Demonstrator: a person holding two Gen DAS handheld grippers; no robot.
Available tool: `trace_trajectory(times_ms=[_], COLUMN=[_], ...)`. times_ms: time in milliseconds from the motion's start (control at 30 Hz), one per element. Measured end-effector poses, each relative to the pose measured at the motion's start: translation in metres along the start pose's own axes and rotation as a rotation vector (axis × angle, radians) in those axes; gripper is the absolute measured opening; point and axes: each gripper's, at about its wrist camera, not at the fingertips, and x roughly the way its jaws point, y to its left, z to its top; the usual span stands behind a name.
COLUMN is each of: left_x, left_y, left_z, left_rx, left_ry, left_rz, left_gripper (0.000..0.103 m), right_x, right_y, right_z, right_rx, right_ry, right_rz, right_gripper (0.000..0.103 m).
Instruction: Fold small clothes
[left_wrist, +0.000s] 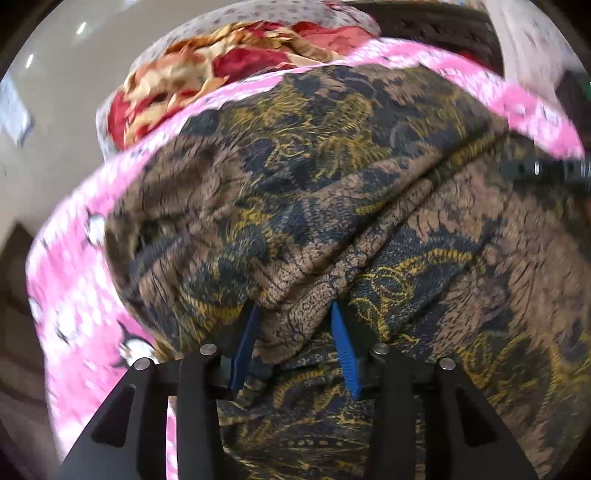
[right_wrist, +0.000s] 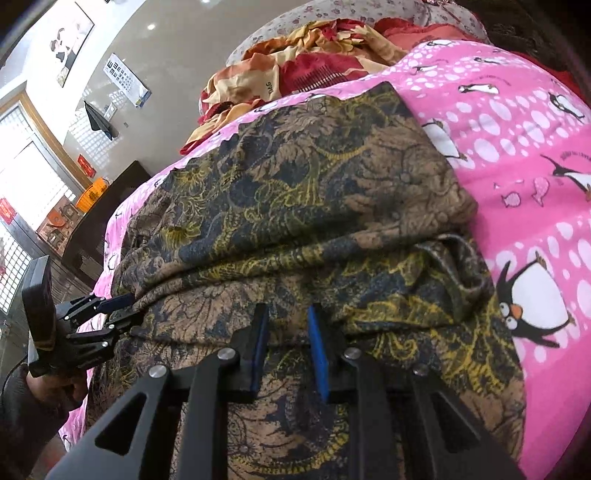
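Observation:
A brown, black and gold patterned garment (left_wrist: 332, 177) (right_wrist: 314, 192) lies partly folded on a pink penguin-print sheet (left_wrist: 74, 325) (right_wrist: 517, 147). My left gripper (left_wrist: 293, 310) has its blue-padded fingers around a raised fold of the garment's near edge, with cloth between the jaws. It also shows in the right wrist view (right_wrist: 122, 310), at the garment's left edge. My right gripper (right_wrist: 288, 310) likewise has the garment's near fold bunched between its blue pads. A thick fold ridge runs across the garment just beyond both grippers.
A pile of red, orange and cream floral cloth (left_wrist: 221, 74) (right_wrist: 303, 62) lies at the far end of the sheet. Beyond the sheet's left edge are a floor, a dark cabinet (right_wrist: 110, 199) and a window wall (right_wrist: 22, 177).

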Motion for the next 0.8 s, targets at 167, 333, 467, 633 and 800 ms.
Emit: trace_trajectory(times_ms=[167, 333, 467, 633, 800], left_x=[-0.001, -0.009, -0.039, -0.055, -0.043], left_y=[-0.034, -0.037, -0.026, -0.015, -0.006], left_z=[0.000, 0.001, 0.002, -0.009, -0.026], left_rx=[0.225, 0.198, 0.123, 0.124, 0.056], left_ry=[-0.016, -0.059, -0.141, -0.170, -0.139], left_rz=[0.140, 0.145, 0.088, 0.086, 0.067], left_gripper=[0.004, 0.000, 0.000, 0.000, 0.000], right_x=[0.000, 0.000, 0.000, 0.000, 0.000], right_y=[-0.001, -0.001, -0.001, -0.001, -0.001], right_z=[0.000, 0.000, 0.000, 0.000, 0.000], right_rx=[0.000, 0.002, 0.003, 0.003, 0.002], right_ry=[0.000, 0.000, 0.000, 0.000, 0.001], right_rz=[0.000, 0.002, 0.004, 0.004, 0.004], right_gripper=[0.023, 0.023, 0.023, 0.023, 0.023])
